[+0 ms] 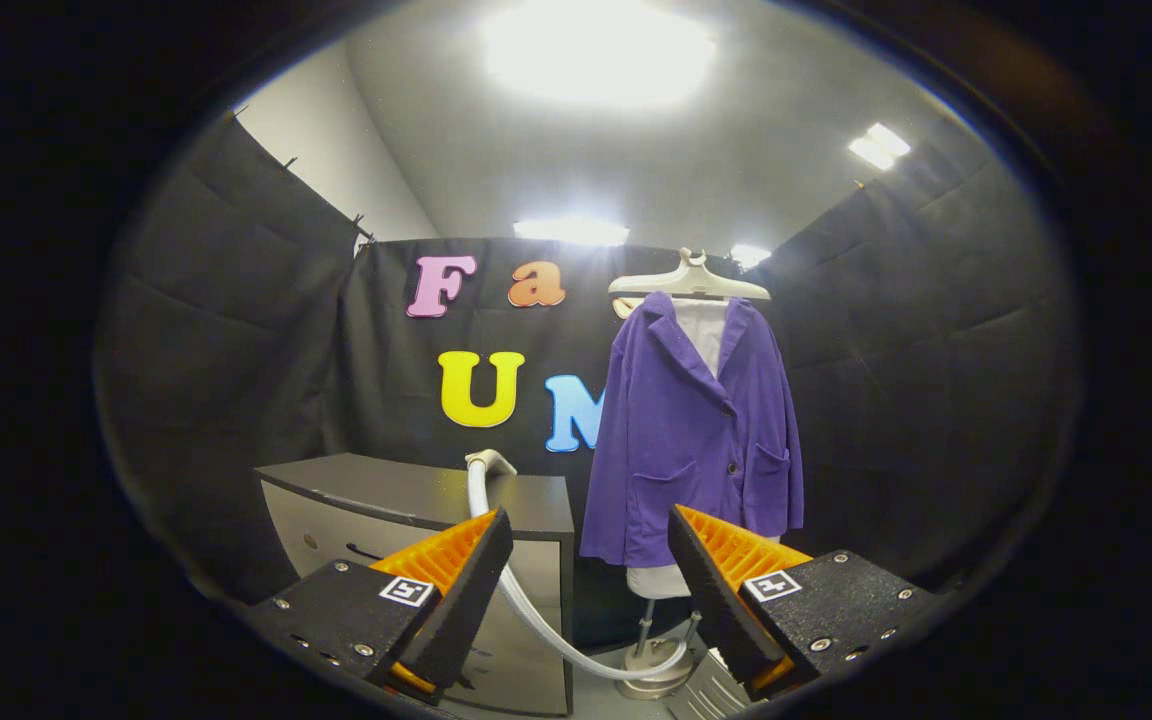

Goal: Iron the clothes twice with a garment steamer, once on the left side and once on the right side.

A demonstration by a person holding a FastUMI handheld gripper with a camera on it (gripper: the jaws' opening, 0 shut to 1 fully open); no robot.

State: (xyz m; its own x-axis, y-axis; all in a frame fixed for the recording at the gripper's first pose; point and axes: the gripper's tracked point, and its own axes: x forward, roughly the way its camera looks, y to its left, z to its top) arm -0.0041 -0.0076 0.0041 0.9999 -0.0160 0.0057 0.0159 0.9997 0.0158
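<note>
Gripper (pixel 588 560) fingers stand wide apart with nothing between them, which suits a moment when no tool has been picked up yet. Just beyond the left finger a pale hose (pixel 526 600) curves down from the steamer head (pixel 489 462), which rests on top of a grey cabinet (pixel 416 500); parked up there, the head looks easy to reach from the front, and its hose hangs free towards the round stand base (pixel 652 668) on the floor between the fingers. Further out, beyond the right finger, a purple jacket (pixel 692 440) hangs over a white shirt (pixel 704 328) on a pale hanger (pixel 688 282) atop the stand, so that its front falls open and flat for steaming on both sides. Jacket and steamer head are well apart, and the gripper is near neither. Judging by this, the task has not started: the next move probably calls for turning towards the cabinet and closing on the steamer head, minding the hose as it trails across.
</note>
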